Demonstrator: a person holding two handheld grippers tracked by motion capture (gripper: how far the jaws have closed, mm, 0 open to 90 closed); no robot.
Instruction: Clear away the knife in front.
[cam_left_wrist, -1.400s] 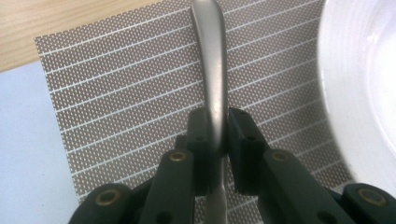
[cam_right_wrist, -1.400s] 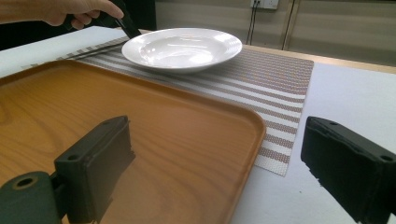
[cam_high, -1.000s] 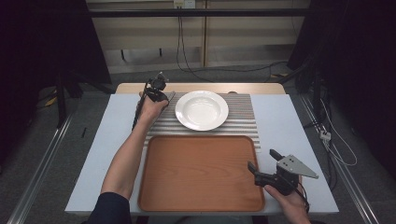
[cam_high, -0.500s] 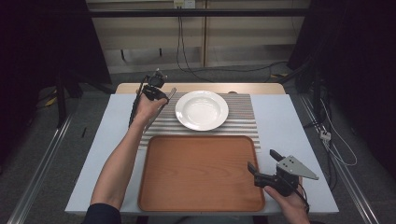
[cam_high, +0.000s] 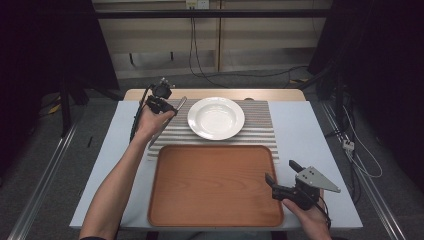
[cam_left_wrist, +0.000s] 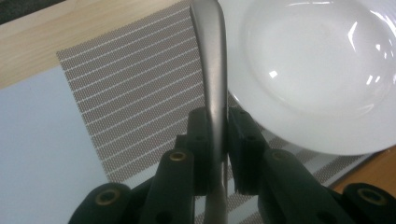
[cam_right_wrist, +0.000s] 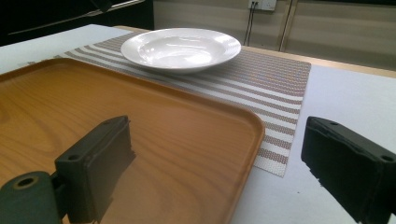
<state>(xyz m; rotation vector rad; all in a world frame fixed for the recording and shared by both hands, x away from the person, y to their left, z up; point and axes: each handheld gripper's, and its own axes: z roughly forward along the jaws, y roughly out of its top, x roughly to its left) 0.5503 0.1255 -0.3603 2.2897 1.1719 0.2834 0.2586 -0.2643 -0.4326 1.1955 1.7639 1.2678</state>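
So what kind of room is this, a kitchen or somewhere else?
Probably a lab or recording room, not a kitchen. The table holds a staged place setting, a white plate on a striped mat beside a wooden tray. Loose cables run along the bare back wall, with dark curtains at the sides.

Even overhead light on table (cam_high: 305, 130), dark surrounds at high view's L/R edges, specular glare on plate (cam_left_wrist: 317, 70), soft blur on near jaws in both gripper views, faint sheen on tray (cam_right_wrist: 140, 140)
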